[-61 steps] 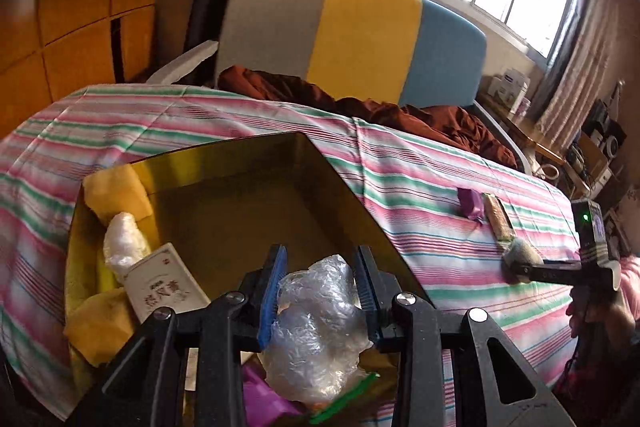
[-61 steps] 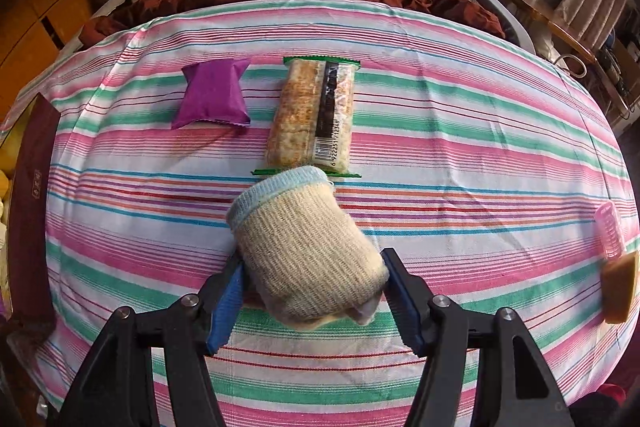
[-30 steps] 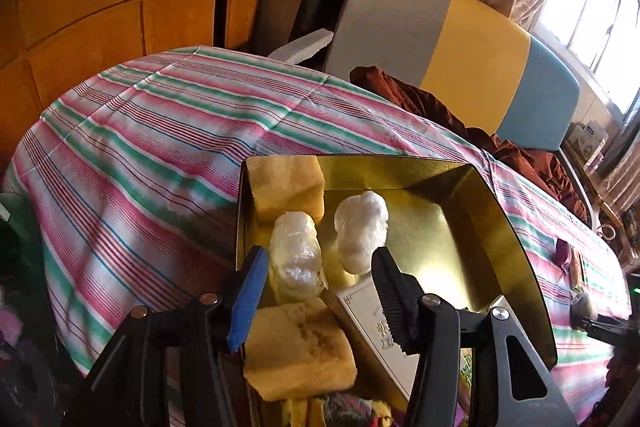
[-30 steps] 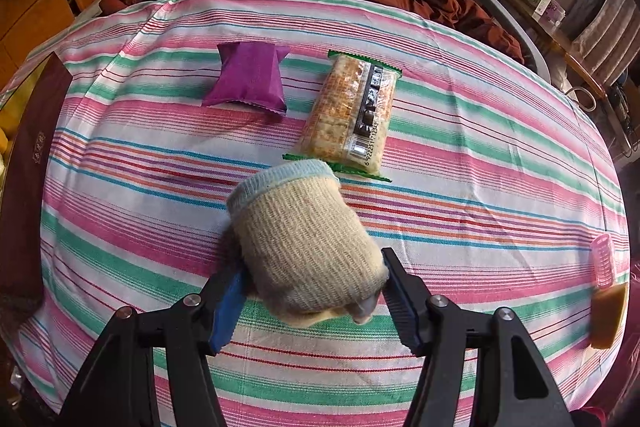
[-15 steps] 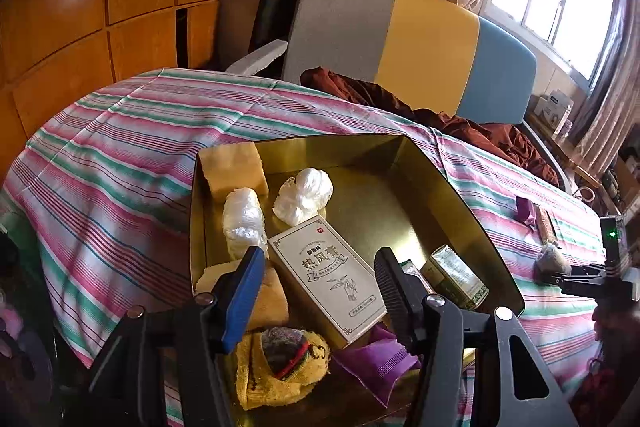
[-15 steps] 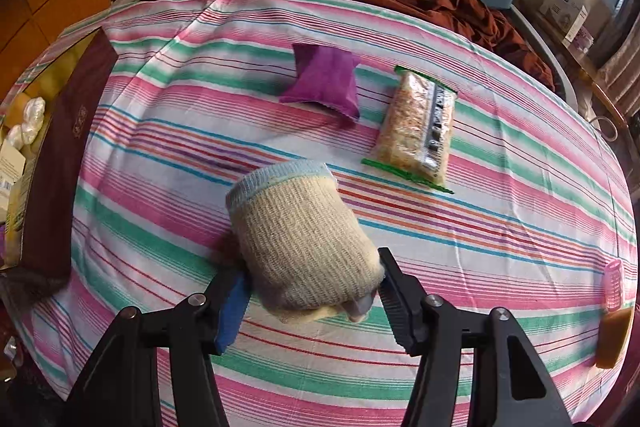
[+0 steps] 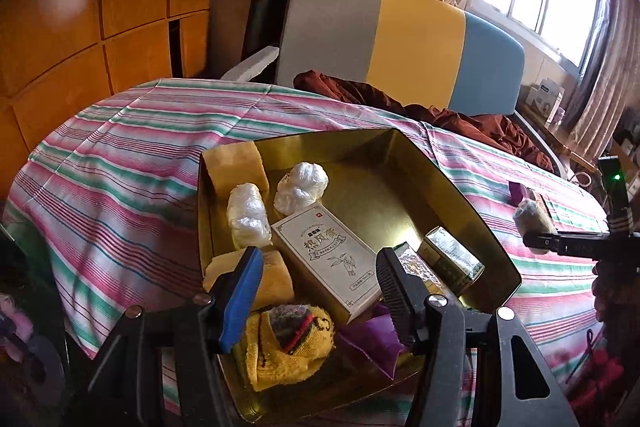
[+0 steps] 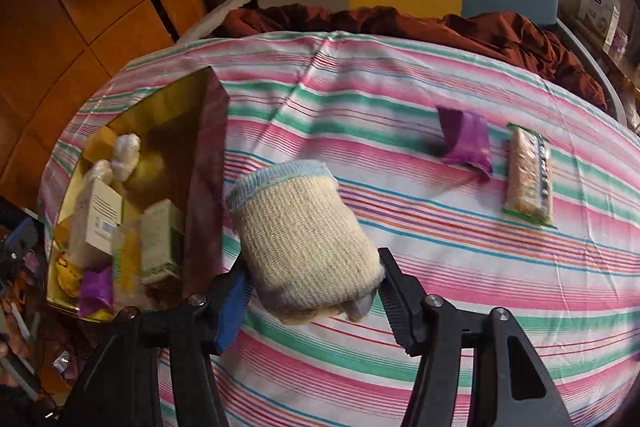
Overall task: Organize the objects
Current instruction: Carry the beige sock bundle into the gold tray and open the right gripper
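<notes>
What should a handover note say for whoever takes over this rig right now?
Left gripper: open, empty, jaws just opening, above the gold box.
Right gripper: shut on the knit roll, held over the striped cloth beside the box.
Done: white carton, two plastic-wrapped bundles, sponges, yellow cloth and a purple pouch are in the box.
Left: put the roll in the box; then the purple pouch and cracker pack, both on the cloth.

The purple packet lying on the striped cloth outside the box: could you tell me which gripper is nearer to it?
Right. The right gripper, holding the knitted roll, is over the cloth not far from the purple packet; the left gripper hangs over the gold box, farther away.
</notes>
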